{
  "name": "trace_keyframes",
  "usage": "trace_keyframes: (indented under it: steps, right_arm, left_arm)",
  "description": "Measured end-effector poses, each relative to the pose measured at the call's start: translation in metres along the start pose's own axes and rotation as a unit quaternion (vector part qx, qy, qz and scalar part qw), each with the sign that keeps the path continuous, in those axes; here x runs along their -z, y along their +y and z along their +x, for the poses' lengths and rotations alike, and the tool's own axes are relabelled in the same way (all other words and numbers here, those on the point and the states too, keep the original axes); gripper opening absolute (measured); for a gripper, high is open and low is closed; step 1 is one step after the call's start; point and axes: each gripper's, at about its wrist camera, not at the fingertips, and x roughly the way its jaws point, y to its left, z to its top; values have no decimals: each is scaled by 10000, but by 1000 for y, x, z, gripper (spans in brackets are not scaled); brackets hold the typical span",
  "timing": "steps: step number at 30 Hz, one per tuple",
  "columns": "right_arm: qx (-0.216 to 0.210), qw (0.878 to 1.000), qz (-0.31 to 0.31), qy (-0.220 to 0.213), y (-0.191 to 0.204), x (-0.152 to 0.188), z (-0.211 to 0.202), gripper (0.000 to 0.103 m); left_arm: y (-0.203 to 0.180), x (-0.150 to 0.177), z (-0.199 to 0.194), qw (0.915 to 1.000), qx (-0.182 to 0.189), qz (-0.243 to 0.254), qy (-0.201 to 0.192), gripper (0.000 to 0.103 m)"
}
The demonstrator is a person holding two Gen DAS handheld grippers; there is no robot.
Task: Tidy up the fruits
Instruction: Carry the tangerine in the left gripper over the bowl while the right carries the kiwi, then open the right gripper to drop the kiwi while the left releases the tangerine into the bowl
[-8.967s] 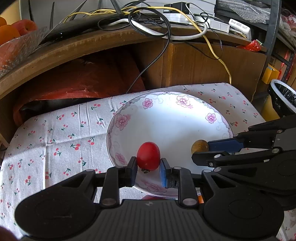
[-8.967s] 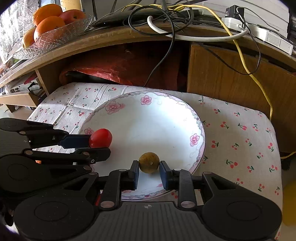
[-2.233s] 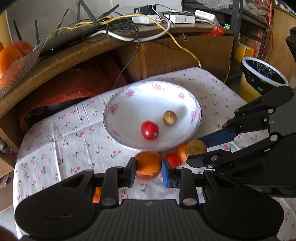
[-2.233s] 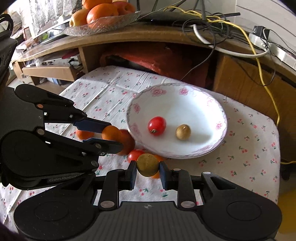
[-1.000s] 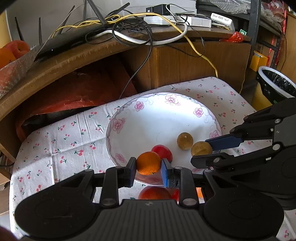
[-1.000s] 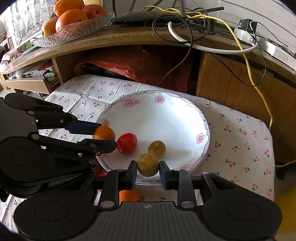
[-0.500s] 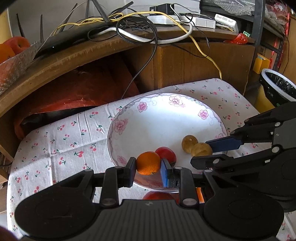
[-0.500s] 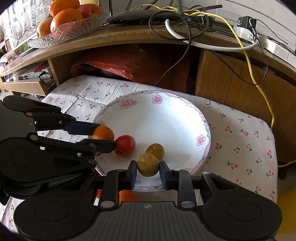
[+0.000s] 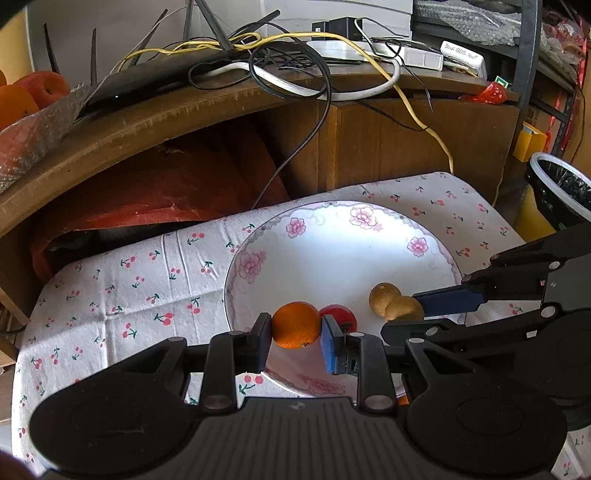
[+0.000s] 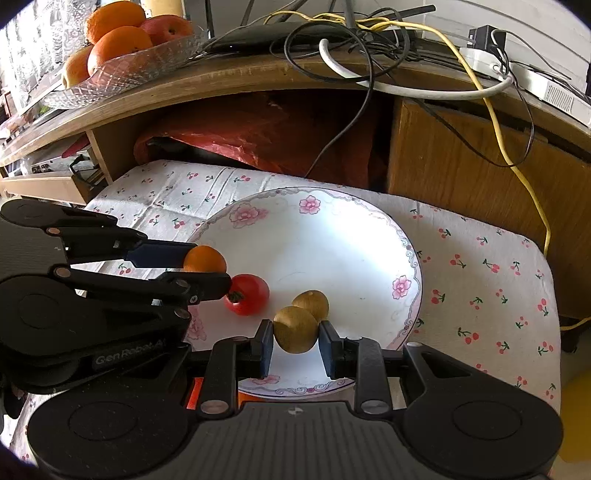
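The left gripper (image 9: 295,332) clamps a small orange (image 9: 296,324) over the plate's (image 9: 332,258) near rim, and the right gripper (image 10: 295,341) pinches a brown fruit (image 10: 295,329) there too. Just beyond lie a red tomato (image 10: 248,293) and a second brown fruit (image 10: 312,303). Released together, 2 round fruits could knock these and roll off onto the tabletop (image 9: 129,280).

Over the plate (image 10: 373,221) I count four fruits: one small orange (image 10: 205,259), one tomato (image 10: 248,294) and two brown fruits (image 10: 295,329). Behind the plate, in the glass bowl (image 10: 122,74) on the shelf, I count three oranges (image 10: 120,46) and one apple (image 10: 166,27).
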Motion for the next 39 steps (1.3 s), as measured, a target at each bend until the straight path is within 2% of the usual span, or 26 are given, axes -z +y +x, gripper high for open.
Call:
trace_keyframes:
  steps: [17,25,29,39]
  right_arm:
    - [-33,10000,28,-58,-2,-2,3,23]
    - [41,9999,100,-99,-6,-3,0,28]
    - [76,9997,122,-175,-6,-3,-4,32]
    - [181,9986,235,-443,-10,-8,-21,32]
  left_arm:
    - [1,-11,7,9998,102,-66,-178,41]
    - [2,-13,6,9998,75,-94,-165,41]
    - [2,-14,2,9998,13,-74,-202,41]
    - [10,-18,-16,9992,-80,-188,-347,41]
